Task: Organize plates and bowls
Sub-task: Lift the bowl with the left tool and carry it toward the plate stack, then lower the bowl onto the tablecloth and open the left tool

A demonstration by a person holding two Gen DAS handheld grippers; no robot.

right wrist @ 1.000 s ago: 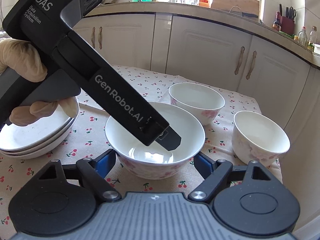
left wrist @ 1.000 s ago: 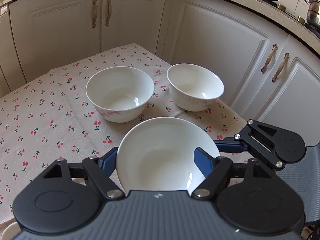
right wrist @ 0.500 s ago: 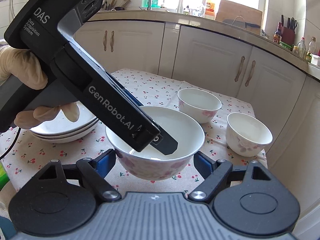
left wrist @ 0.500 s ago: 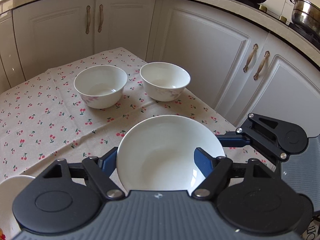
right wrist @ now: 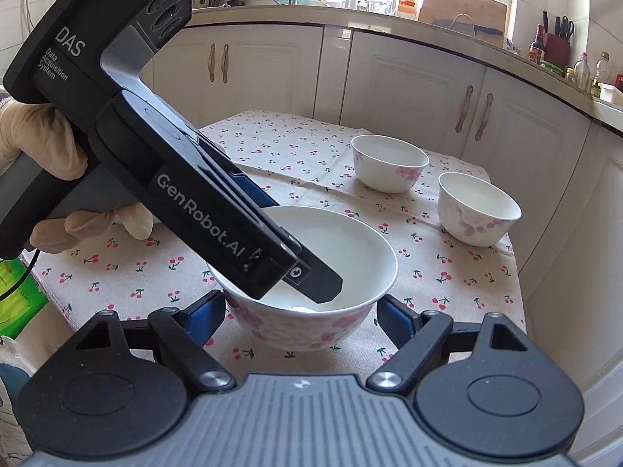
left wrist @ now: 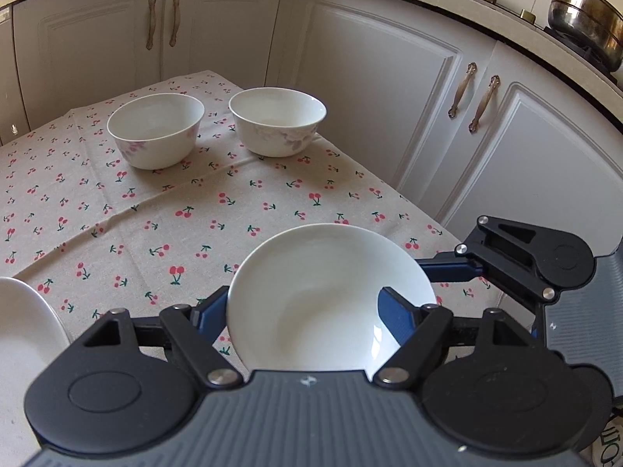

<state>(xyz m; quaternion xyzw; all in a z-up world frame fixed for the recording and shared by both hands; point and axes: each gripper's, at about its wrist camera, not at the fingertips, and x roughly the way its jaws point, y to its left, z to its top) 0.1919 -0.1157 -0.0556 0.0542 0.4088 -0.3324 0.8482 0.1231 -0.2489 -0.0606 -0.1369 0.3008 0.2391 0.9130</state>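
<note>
Left tool (left wrist: 303, 311) grips a white plate (left wrist: 331, 295) over the table's (left wrist: 155, 210) near edge; right tool (right wrist: 301, 311) clamps a flowered bowl (right wrist: 307, 311) beneath it. Two more bowls (left wrist: 155, 128) sit far back by the cabinets (left wrist: 381, 78).

A large white bowl (right wrist: 311, 272) with pink flowers outside sits upright between the right jaws, above the cloth. Two smaller flowered bowls stand upright side by side farther back, one (left wrist: 155, 128) left, one (left wrist: 277, 120) right. White plate edge (left wrist: 23, 327) lies at left
</note>
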